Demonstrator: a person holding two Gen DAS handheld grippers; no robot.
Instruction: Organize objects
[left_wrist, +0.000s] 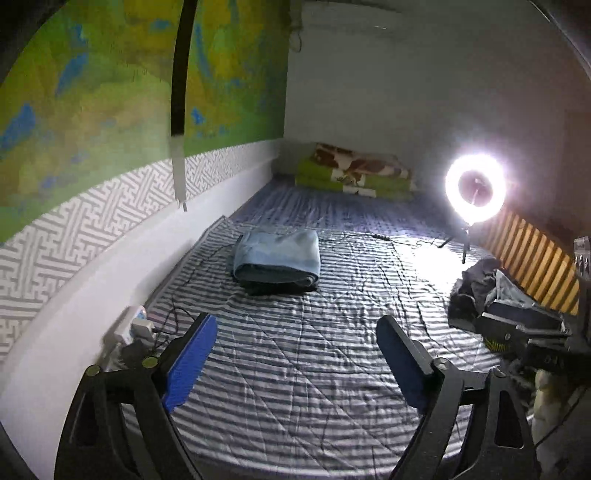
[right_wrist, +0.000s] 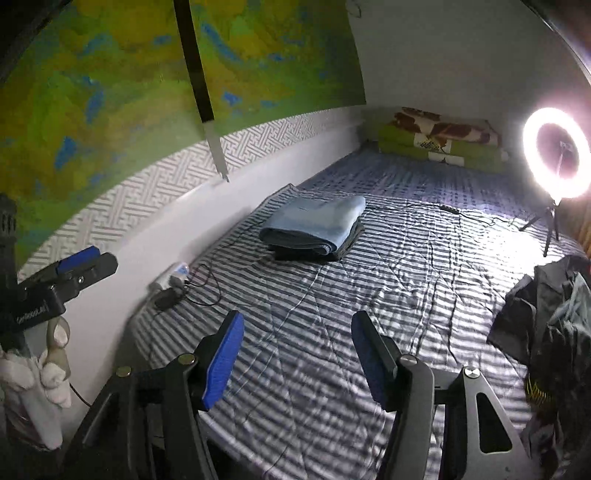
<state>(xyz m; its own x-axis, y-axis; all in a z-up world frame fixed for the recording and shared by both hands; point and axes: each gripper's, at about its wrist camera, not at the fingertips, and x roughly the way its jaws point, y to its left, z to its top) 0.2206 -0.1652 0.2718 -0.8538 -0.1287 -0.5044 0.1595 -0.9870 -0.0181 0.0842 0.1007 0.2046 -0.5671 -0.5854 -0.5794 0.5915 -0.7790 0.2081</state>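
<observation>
We see a neat stack of folded cloth, a pale blue piece on top of darker grey ones (left_wrist: 277, 258), lying on the grey-and-white striped quilted bed cover (left_wrist: 314, 369) toward the far left, near the wall. That part of the tidying looks done. Still left, we judge, is the crumpled heap of dark and grey-blue garments (left_wrist: 480, 291) at the right edge of the bed, in front of the slatted wooden rail and well apart from the stack.

Our left gripper (left_wrist: 295, 354) hangs above the near middle of the bed with its blue-padded jaws spread wide and nothing between them. Our right gripper (right_wrist: 297, 354) sits beside it, jaws about half open and likewise empty; only bare striped cover shows in the gap.

A lit ring lamp on a small tripod (left_wrist: 474, 188) stands at the far right, its cable trailing across the cover. Green patterned bedding (left_wrist: 354, 173) is piled at the far end. We judge several garments remain to fold.
</observation>
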